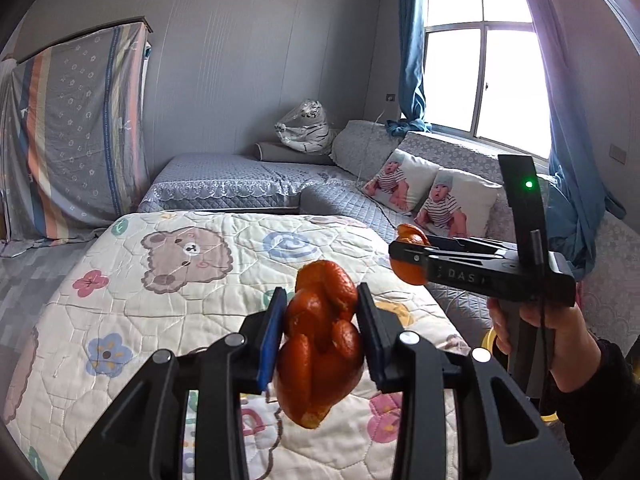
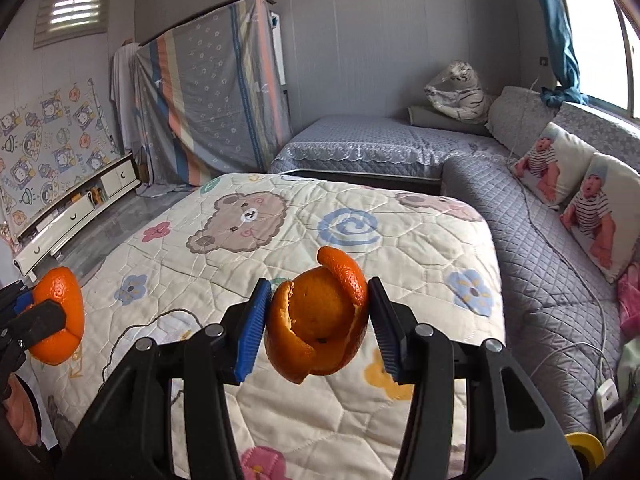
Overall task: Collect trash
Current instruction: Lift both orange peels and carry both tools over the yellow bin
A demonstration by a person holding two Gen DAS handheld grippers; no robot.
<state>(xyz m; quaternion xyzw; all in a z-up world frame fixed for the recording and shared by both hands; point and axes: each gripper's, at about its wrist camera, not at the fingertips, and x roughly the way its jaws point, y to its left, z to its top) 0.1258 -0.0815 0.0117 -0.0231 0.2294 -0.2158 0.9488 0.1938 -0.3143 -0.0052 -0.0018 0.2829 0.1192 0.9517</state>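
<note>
Both grippers are up over the cartoon quilt (image 2: pixel 280 240), left gripper (image 1: pixel 320 332) pinching one orange peel (image 1: pixel 320 340), right gripper (image 2: pixel 320 320) part-closed around another curled peel (image 2: pixel 316 320). Springy, thin rinds: a jolt could pop either loose onto the bedding.

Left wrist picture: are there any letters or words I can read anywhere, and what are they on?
"DAS": white letters on the black side of the right gripper, which is shut on an orange peel.
Wall hanging with cartoon figures: any writing is too small to read.
Nothing else carries readable text.
</note>
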